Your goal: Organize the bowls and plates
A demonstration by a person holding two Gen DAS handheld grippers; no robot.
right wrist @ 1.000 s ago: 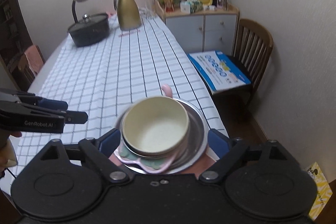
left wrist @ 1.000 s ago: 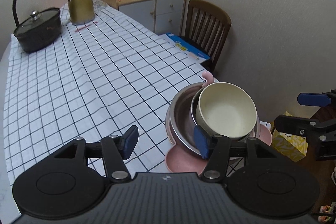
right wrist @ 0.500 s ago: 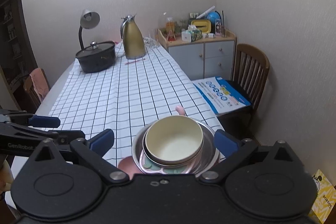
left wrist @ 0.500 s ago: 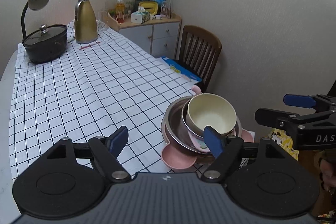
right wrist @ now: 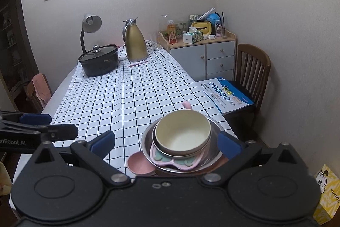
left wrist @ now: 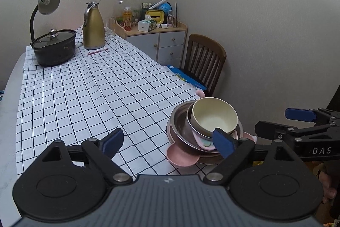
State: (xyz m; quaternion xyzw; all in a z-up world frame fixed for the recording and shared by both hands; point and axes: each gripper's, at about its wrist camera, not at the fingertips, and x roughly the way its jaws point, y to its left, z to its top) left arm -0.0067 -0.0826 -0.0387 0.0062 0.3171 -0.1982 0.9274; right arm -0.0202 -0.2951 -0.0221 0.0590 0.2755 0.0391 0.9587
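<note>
Dishes are sitting nested at the near right corner of the checked tablecloth (right wrist: 119,99), close to the table edge. Cream bowl (right wrist: 182,133) is lying tilted on top, inside a steel bowl (right wrist: 199,150); a pink sectioned plate (right wrist: 170,161) is wedged under them, all in a wide steel basin (left wrist: 180,120) over a pink dish (left wrist: 180,156).

Left gripper (left wrist: 170,140) is hovering wide open, empty, offset to the stack's left. Right gripper (right wrist: 165,143) is hanging wide open, empty, its fingers straddling the stack without touching.

Risks, as judged:
- Stack is leaning; nudging one rim could be sliding the cream bowl off.
- Edge is close; pushing rightward may be tipping the pile toward the floor.
- Steel rims look slick for pinching.
</note>
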